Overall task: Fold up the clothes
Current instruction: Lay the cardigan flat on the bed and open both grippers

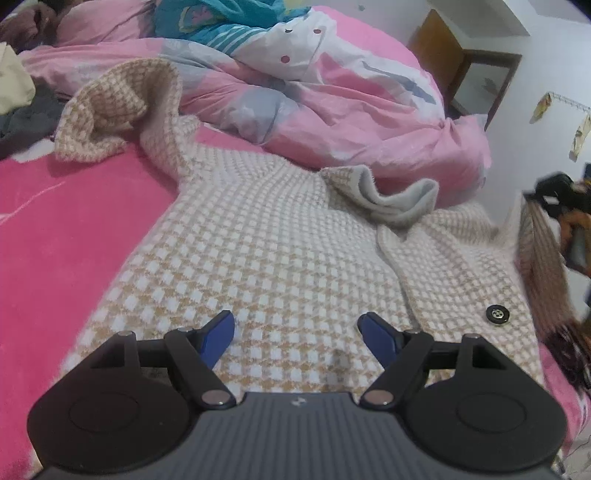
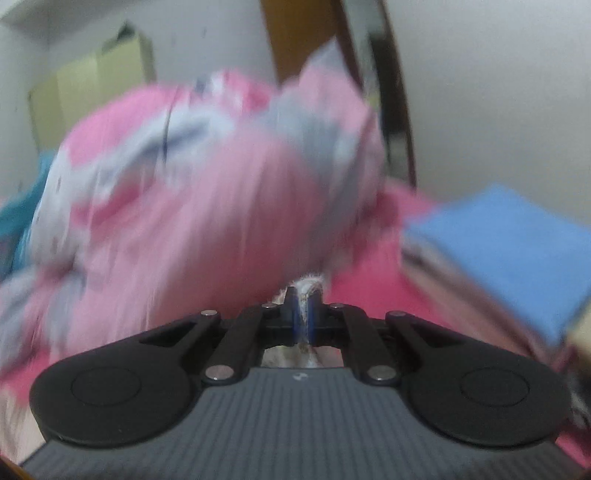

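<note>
A beige-and-white checked coat (image 1: 258, 251) lies spread on the pink bed (image 1: 55, 236), one sleeve (image 1: 110, 110) bunched at the upper left and a black button (image 1: 497, 314) near its right edge. My left gripper (image 1: 295, 332) hovers just above the coat's near part, jaws wide open with only the flat fabric beneath them. At the right edge of the left wrist view the right gripper (image 1: 554, 195) lifts the coat's edge (image 1: 535, 258). In the blurred right wrist view my right gripper (image 2: 303, 317) is shut on a thin fold of the fuzzy coat fabric (image 2: 308, 286).
A crumpled pink, white and grey duvet (image 1: 332, 110) lies behind the coat, with teal cloth (image 1: 229, 22) on it. Dark and cream clothes (image 1: 22, 107) sit at the far left. A blue-topped stack (image 2: 517, 251) rests on the bed at the right. A wooden door (image 1: 439, 51) stands behind.
</note>
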Motion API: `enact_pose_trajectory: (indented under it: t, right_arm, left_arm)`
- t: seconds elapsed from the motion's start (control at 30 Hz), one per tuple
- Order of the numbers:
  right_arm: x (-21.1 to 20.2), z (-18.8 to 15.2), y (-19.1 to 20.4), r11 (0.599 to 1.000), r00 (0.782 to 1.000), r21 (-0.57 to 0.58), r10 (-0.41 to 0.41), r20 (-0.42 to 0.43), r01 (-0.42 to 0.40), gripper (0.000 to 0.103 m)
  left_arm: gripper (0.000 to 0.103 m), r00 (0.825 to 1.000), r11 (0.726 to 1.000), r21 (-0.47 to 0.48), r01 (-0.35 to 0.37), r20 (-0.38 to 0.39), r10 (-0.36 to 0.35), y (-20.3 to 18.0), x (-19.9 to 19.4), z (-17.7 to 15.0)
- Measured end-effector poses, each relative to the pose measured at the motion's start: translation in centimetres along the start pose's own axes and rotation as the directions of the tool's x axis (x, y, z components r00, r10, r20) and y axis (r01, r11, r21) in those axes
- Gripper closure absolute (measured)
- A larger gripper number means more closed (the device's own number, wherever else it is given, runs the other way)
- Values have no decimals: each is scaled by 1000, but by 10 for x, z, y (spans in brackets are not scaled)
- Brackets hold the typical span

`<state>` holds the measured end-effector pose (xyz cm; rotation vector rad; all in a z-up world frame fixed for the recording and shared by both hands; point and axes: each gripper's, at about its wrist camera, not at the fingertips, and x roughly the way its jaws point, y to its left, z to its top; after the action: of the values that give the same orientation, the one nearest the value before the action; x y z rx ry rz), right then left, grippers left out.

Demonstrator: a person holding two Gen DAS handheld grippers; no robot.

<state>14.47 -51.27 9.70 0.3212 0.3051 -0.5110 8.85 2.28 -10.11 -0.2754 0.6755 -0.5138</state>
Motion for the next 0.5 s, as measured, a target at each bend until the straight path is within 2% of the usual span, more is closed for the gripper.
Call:
enact_pose_trajectory:
  t: [0.07,0.1,0.13,0.2,0.27,0.3,0.37,0.43,0.5]
  right_arm:
    - [23,9,8,1000,998,9,-24,64,24,99]
    - [39,6,9,999,998,12,-51,42,50,98]
    - [56,0,10,997,997,14,-77,11,77,91]
    - [93,-21,8,992,982,-7,-128,-138,128,82]
    - [119,-43,2,984,947,-26,-174,-271,174,65]
    - [123,-53,-3,982,932,-23,-183,-312,185,60]
    - [112,-63,-12,981,925,-19,-189,-331,194,43]
    - [92,-57,-20,982,924,-39,-190,-333,187,37]
    - [61,-43,-28,977,922,-71,-212,-324,200,37]
  left_arm:
    - [25,1000,1000,7,-1,1,1,-1,0,-1]
    - [25,1000,1000,12,-4,2,4,-1,1,-1]
    - [25,1000,1000,16,-5,2,5,-2,1,-1]
    - [23,1000,1000,24,-5,-2,5,-3,2,-1]
    - [23,1000,1000,27,-6,-3,6,-3,2,-1]
    - [23,1000,1000,26,-5,-3,6,-3,1,-1]
    - [23,1000,1000,21,-3,-4,3,-2,1,-1]
    - [23,1000,1000,14,-2,-5,2,-1,0,-1]
    - [23,1000,1000,12,-4,-6,4,-1,0,-1]
